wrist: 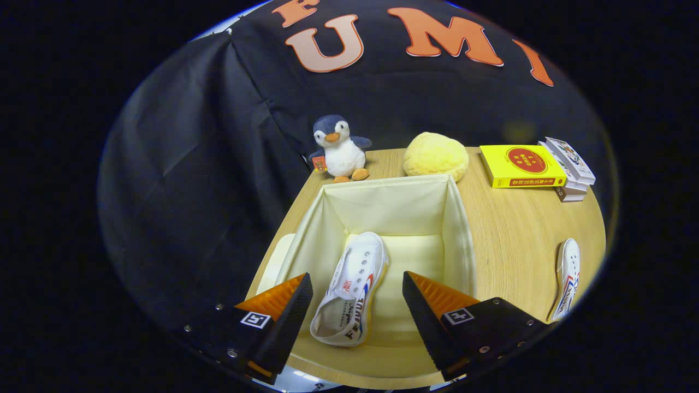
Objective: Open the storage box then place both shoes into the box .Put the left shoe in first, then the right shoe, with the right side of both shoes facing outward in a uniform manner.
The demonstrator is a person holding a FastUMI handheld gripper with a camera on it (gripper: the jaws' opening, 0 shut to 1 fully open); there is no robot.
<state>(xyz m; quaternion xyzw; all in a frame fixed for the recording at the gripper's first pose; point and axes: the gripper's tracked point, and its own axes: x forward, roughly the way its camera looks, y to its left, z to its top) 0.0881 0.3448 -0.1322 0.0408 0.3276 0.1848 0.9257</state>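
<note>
The cream fabric storage box (457,229) stands open on the wooden table, just ahead of my fingers. One white canvas shoe (352,289) with red and blue side stripes lies on its side on the box floor, toe pointing away from me. My gripper (357,286) hangs above the box's near end, open, the shoe below the gap and untouched by either finger. The second white shoe (567,278) lies on its side on the table, to the right of the box and of my right finger.
Beyond the box sit a plush penguin (338,150) and a yellow plush ball (435,156). A yellow book (521,165) lies on a small stack at the far right. The box's cream lid (276,262) lies by its left wall. The wooden table (519,229) ends near there.
</note>
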